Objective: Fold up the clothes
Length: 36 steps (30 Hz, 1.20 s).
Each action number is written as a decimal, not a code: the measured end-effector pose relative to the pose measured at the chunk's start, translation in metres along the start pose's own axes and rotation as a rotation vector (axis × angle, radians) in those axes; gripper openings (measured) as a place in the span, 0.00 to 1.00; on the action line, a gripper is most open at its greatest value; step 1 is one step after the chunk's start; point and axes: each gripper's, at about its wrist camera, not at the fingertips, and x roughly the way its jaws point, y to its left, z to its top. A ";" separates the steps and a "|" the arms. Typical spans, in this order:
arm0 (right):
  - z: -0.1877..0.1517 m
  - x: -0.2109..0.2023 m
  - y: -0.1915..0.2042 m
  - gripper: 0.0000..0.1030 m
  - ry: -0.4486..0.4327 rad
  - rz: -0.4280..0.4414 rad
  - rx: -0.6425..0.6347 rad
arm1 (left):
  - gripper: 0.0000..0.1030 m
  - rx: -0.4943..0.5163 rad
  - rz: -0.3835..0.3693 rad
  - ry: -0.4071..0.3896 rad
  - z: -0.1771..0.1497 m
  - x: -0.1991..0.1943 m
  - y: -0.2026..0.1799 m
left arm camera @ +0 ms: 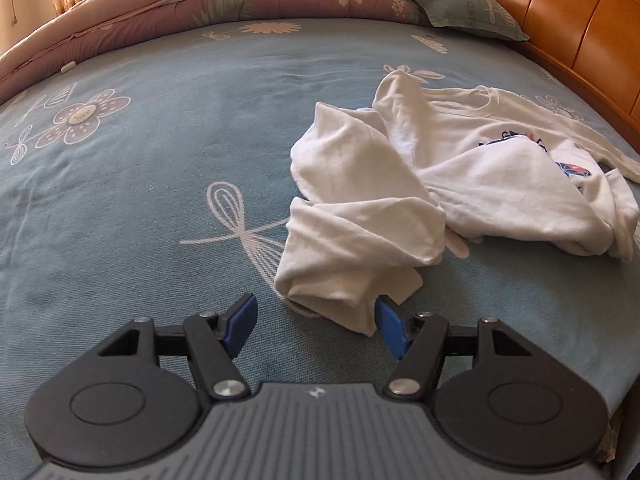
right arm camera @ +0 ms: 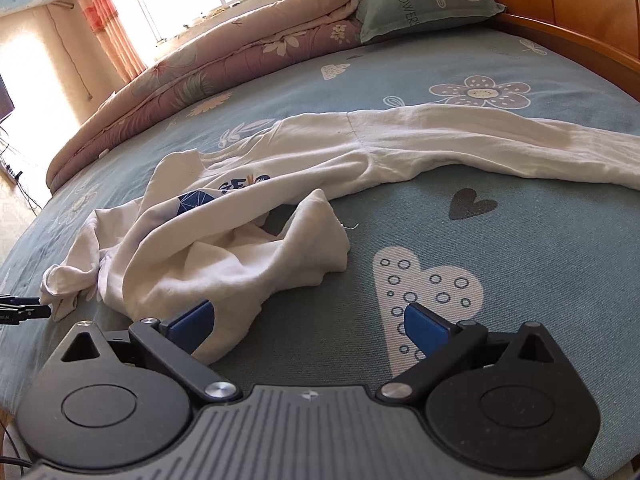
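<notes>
While your left gripper (left arm camera: 316,326) gapes empty, the white long-sleeved shirt (left arm camera: 440,184) lies ahead-right, its cuff (left arm camera: 328,300) between the pads; right gripper (right arm camera: 308,326) unclenched.

Open bedsheet (left arm camera: 140,184) on left; crumpled white shirt (left arm camera: 420,184) at right, folded quilt (left arm camera: 200,4) along far edge.

The white shirt (left arm camera: 460,176) at the right of the left wrist view carries a dark blue print with a touch of orange, and it lies on a blue-grey bed sheet (left arm camera: 160,152) patterned with pale flowers, dragonflies and hearts. Along the top runs a mauve quilt (left arm camera: 224,4) with pale flowers, beside a grey-green pillow (right arm camera: 424,4) and an orange-brown wooden headboard (left arm camera: 568,20). Each black gripper (right arm camera: 308,324) has blue pads.
</notes>
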 end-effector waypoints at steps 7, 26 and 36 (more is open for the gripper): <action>-0.001 0.008 0.006 1.00 0.031 -0.018 -0.008 | 0.56 0.026 0.045 -0.082 0.000 0.026 -0.018; 0.001 0.004 0.012 1.00 0.018 -0.027 -0.029 | 0.18 0.164 0.639 -0.188 0.044 -0.053 0.039; 0.004 0.004 0.024 1.00 0.021 -0.020 -0.065 | 0.26 0.037 0.467 -0.123 0.034 -0.041 0.051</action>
